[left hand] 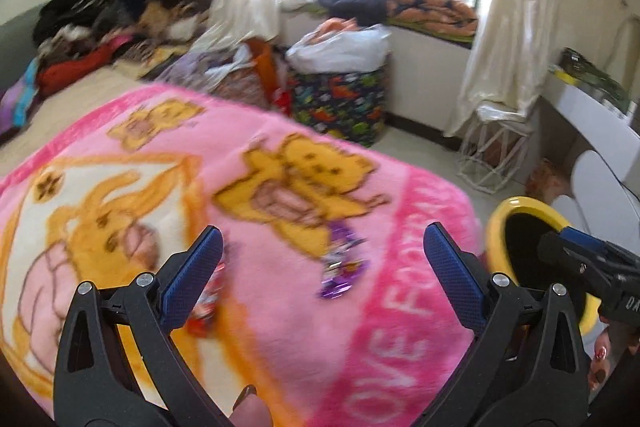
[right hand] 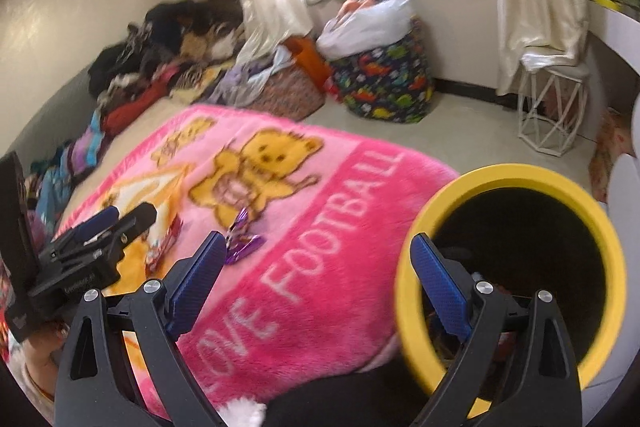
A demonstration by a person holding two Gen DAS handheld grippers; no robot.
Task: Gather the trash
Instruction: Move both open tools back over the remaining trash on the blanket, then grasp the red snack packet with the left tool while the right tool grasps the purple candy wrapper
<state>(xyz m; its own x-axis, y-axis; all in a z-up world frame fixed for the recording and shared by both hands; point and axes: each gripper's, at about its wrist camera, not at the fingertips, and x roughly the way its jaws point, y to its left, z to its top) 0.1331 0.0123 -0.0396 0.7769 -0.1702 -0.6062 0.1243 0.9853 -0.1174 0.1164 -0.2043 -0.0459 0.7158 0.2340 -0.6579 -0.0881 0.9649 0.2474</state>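
A purple foil wrapper point(left hand: 342, 267) point(right hand: 242, 243) lies on the pink bear blanket point(left hand: 280, 327) point(right hand: 320, 227). A red and white wrapper point(left hand: 208, 301) point(right hand: 164, 243) lies to its left, partly hidden behind my left finger. My left gripper point(left hand: 323, 231) point(right hand: 128, 213) hangs open above the blanket, with the purple wrapper between and just beyond its fingers. A yellow bin point(left hand: 496, 227) point(right hand: 520, 175) with a dark inside stands at the bed's right edge. My right gripper point(right hand: 318, 239) point(left hand: 556, 239) is open and holds nothing, its right finger at the bin's near rim.
A pile of clothes point(left hand: 120, 11) covers the far side of the bed. A dinosaur-print bag point(left hand: 340, 103) with a white sack on top stands on the floor by the window. A white wire stool point(left hand: 492, 151) and a white desk point(left hand: 592, 115) are at right.
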